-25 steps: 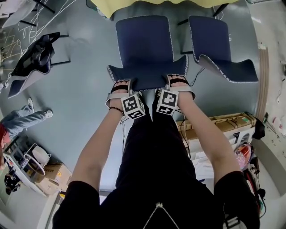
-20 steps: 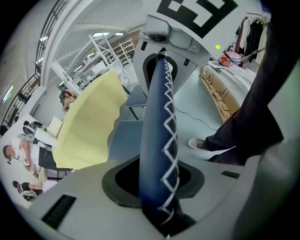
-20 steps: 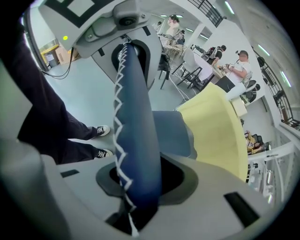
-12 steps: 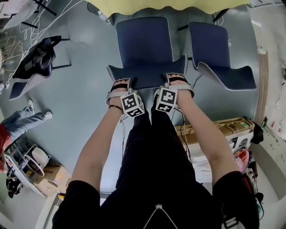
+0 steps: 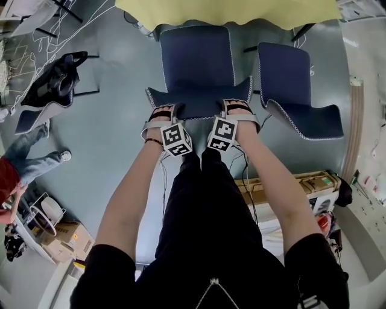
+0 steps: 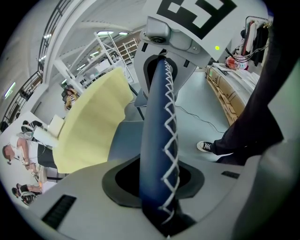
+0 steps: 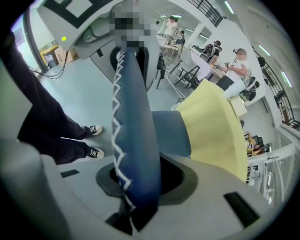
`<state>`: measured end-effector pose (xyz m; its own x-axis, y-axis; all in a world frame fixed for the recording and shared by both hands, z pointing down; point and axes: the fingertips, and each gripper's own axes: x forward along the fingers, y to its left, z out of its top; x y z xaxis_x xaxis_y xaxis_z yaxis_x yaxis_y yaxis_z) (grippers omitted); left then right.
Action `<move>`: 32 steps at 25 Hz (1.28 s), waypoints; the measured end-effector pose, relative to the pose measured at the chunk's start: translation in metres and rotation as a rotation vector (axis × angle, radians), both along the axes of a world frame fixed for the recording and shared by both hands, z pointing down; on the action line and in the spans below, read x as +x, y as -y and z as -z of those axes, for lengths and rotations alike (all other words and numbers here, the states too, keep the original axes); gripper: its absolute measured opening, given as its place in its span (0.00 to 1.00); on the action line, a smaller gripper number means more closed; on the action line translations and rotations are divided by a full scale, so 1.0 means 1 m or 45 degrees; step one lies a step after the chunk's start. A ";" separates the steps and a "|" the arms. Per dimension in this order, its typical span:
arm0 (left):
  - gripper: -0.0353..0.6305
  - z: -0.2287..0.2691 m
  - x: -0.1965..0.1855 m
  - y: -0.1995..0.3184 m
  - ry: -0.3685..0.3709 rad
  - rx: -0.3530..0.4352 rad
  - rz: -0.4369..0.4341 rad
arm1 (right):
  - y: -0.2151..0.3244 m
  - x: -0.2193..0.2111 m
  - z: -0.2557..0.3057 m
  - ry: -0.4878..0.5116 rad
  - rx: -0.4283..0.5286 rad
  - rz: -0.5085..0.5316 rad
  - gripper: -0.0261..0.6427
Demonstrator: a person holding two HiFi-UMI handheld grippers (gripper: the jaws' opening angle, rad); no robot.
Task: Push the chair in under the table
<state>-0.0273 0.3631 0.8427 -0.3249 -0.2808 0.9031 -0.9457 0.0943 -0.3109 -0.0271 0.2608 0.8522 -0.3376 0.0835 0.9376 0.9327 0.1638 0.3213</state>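
Navy chair held at the top rim of its backrest by the left gripper and the right gripper, each clamped on the padding, 1 to either side of the middle. The push should probably be level, equal in both hands and straight toward the yellow table ahead, so the seat does not swing toward the 2nd chair beyond the right gripper. White zigzag stitching edges the fabric; the seat lies ahead of and below the jaws, its far end at the table's edge
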 end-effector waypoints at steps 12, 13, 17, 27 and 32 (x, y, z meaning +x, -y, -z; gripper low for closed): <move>0.24 0.001 -0.063 0.003 0.007 0.010 0.038 | 0.003 -0.065 0.001 0.011 -0.001 0.019 0.22; 0.24 0.001 -0.069 0.003 0.006 0.010 0.040 | 0.002 -0.072 0.001 0.009 -0.001 0.019 0.22; 0.24 0.001 -0.087 0.001 -0.001 0.008 0.039 | 0.001 -0.090 0.001 -0.003 -0.002 0.022 0.22; 0.24 0.000 -0.115 -0.001 0.006 0.033 0.014 | -0.003 -0.117 0.000 0.001 0.000 0.015 0.22; 0.24 0.000 -0.129 -0.004 0.005 0.032 0.001 | -0.006 -0.131 0.000 0.000 -0.002 0.010 0.22</move>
